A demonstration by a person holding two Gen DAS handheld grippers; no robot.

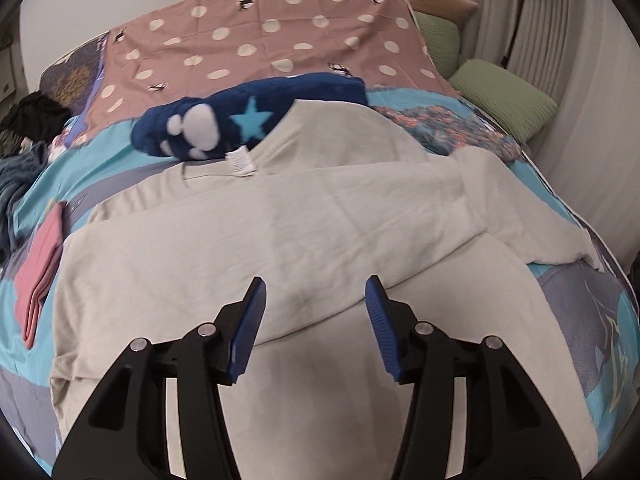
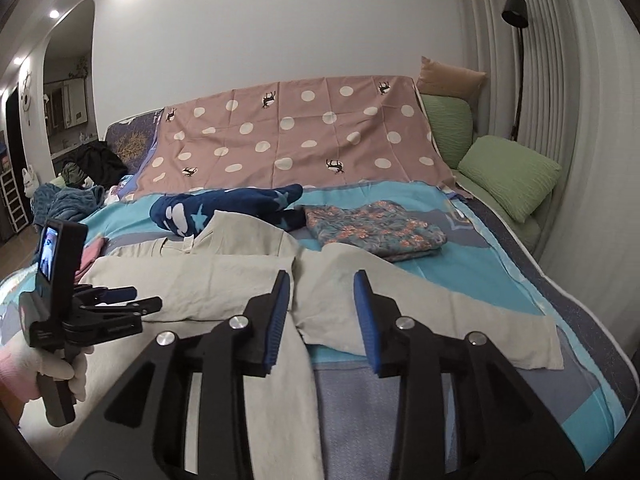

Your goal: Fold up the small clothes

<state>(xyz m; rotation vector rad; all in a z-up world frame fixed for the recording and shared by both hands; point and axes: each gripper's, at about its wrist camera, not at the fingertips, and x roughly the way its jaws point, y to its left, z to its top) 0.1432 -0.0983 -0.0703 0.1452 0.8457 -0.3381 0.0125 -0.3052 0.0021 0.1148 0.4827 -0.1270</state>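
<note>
A large beige garment [image 1: 280, 220] lies spread on the bed, with one part folded over across its middle; a white label shows at its collar. My left gripper [image 1: 317, 284] hovers above its near part, open, nothing between the blue pads. In the right wrist view the beige garment [image 2: 200, 276] fills the left foreground and a loose flap runs out to the right. My right gripper [image 2: 322, 280] stands open over that flap, holding nothing. The left gripper [image 2: 140, 298] shows at far left, held by a gloved hand [image 2: 76, 372].
A navy fleece garment with stars [image 1: 224, 120] lies past the collar. A folded floral cloth [image 2: 376, 228] sits at the right, a folded pink cloth [image 1: 40, 268] at the left. Green pillows [image 2: 508, 172], a dotted brown sheet [image 1: 260, 40] and a clothes pile [image 2: 96, 160] line the far side.
</note>
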